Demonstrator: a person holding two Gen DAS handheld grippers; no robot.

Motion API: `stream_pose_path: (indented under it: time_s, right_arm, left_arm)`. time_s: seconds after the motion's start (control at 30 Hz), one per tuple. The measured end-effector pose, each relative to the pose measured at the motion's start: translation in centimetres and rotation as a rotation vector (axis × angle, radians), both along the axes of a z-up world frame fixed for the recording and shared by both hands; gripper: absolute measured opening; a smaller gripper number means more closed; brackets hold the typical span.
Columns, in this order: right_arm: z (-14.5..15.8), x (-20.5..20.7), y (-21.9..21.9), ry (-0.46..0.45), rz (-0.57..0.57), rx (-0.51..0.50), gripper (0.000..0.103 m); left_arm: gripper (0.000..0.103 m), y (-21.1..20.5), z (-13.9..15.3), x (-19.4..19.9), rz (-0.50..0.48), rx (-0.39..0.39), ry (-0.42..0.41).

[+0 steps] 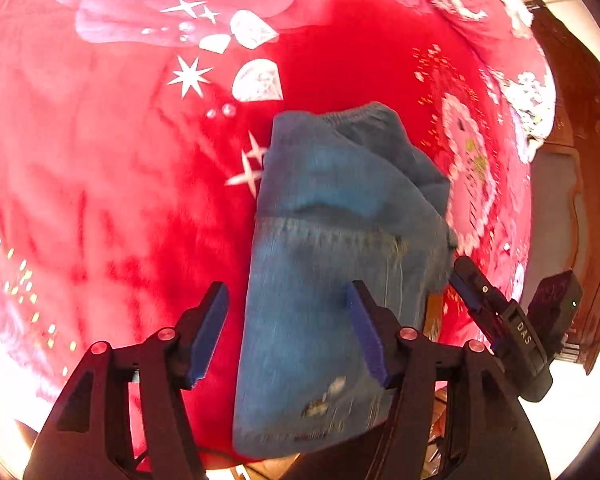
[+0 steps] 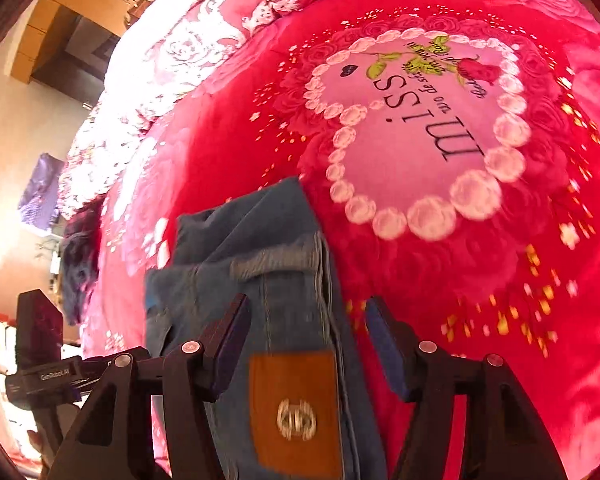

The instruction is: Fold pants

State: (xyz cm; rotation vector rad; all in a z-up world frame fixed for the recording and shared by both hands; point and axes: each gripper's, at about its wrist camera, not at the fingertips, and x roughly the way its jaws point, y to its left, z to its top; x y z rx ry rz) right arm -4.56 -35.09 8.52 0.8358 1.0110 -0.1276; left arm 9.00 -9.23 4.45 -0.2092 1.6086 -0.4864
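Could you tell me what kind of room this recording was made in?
Most likely a bedroom at home. The folded jeans lie on a plush red blanket printed with roses and a heart, spread as over a bed, with wooden furniture along the wall.

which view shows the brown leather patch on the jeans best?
Right wrist. The brown leather patch sits large between that gripper's fingers, round emblem visible though blurred. The left wrist view shows the folded jeans from the other side; only a brown sliver at their right edge, possibly the patch.
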Motion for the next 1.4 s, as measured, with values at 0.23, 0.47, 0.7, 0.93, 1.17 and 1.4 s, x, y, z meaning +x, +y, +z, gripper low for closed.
stream_pose_path:
  time_s: [0.23, 0.47, 0.7, 0.93, 1.17, 1.4]
  right_arm:
    - [2.3, 3.1, 1.7, -0.065, 0.088, -0.152, 0.016]
    - [-0.9, 3.9, -0.7, 0.040, 0.047, -0.055, 0.027]
    - [-0.6, 1.9, -0.9, 0.024, 0.009, 0.046, 0.037]
    - [-0.3, -2.0, 1.0, 0.029, 0.089, 0.103, 0.062]
    - [2.4, -3.0, 3.9, -0.019, 0.169, -0.140, 0.021]
    - [1.6, -4.8, 2.2, 0.025, 0.131, -0.053, 0.028]
  left_arm:
    - [0.058, -0.6, 0.0, 1.4, 0.089, 0.021, -0.057]
    - [0.058, 0.2, 0.3, 2.7, 0.095, 0.015, -0.036]
    - [0.058, 0.0, 1.3, 1.3, 0.034, -0.019, -0.016]
    - [0.073, 0.4, 0.5, -2.5, -0.081, 0.036, -0.071]
    - [0.055, -0.5, 1.0, -4.3, -0.056, 0.048, -0.103]
    - [0.055, 0.5, 0.8, -5.4, -0.087, 0.069, -0.104]
